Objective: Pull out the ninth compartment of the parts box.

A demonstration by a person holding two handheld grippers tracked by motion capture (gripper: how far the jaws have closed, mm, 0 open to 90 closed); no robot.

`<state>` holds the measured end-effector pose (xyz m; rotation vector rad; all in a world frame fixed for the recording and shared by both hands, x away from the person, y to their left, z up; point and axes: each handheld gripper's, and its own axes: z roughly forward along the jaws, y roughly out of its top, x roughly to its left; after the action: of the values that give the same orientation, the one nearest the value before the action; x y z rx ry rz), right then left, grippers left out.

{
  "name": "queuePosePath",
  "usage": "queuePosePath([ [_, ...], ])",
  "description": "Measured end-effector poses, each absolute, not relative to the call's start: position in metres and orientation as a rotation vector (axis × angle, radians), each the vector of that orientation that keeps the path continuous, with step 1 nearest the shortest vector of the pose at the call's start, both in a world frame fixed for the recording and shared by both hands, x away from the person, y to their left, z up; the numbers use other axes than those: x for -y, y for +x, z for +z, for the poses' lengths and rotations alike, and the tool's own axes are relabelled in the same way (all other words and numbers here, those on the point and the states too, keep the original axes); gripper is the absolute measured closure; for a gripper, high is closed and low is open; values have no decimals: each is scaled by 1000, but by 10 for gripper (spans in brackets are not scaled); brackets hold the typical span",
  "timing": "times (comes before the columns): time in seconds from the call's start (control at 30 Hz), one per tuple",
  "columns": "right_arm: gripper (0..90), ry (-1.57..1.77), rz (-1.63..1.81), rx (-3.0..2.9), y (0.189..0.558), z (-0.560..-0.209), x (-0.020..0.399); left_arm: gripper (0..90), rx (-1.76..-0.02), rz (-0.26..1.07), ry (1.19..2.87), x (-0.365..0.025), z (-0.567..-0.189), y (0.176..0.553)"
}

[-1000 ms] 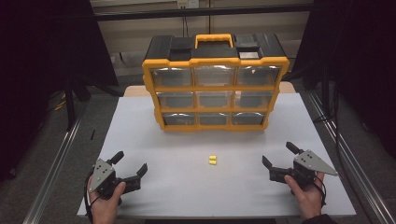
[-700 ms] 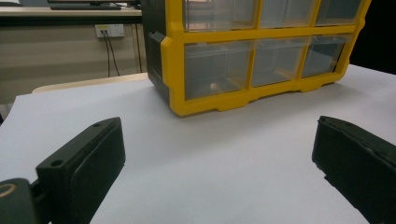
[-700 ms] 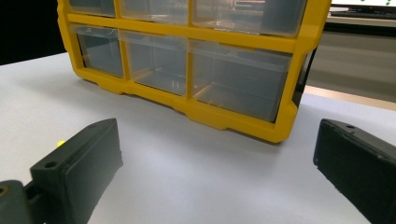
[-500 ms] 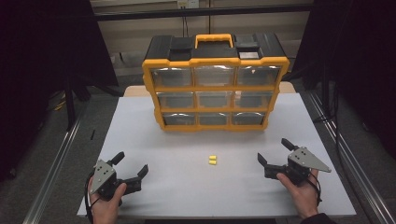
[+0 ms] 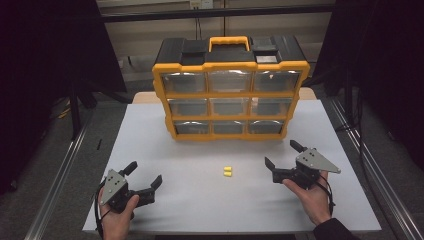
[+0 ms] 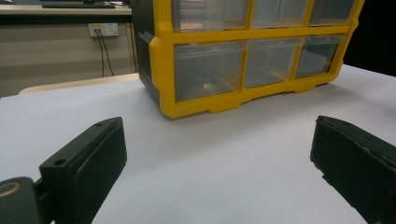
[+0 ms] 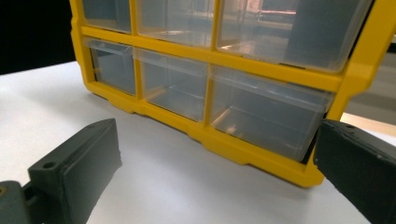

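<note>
A yellow and black drawer organizer (image 5: pixel 229 90) with clear drawers stands upright at the back of the white table (image 5: pixel 190 200). A small yellow piece (image 5: pixel 227 172) lies on the table in front of it. My left gripper (image 5: pixel 144 174) rests open near the front left corner, held by a hand. My right gripper (image 5: pixel 283 154) is open at the front right, to the right of the yellow piece. The organizer's lower drawers (image 6: pixel 243 65) appear ahead in the left gripper view, between wide-apart jaws. In the right gripper view the bottom drawers (image 7: pixel 205 98) are close ahead.
Metal rails (image 5: pixel 365 165) run along both sides of the table. A wall with a power socket (image 6: pixel 103 30) lies beyond the table's far edge. Dark curtains hang on both sides.
My right gripper has moved left and a little forward, toward the yellow piece and the organizer. The left gripper has stayed in place.
</note>
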<state>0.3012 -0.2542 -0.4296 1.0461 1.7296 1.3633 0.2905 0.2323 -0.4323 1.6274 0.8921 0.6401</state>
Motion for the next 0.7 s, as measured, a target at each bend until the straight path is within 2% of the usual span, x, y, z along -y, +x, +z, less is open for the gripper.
queuePosePath([
  [0.7, 8, 1027, 1322, -1738, 343, -425, 246, 38, -879, 652, 1661, -229, -434, 289],
])
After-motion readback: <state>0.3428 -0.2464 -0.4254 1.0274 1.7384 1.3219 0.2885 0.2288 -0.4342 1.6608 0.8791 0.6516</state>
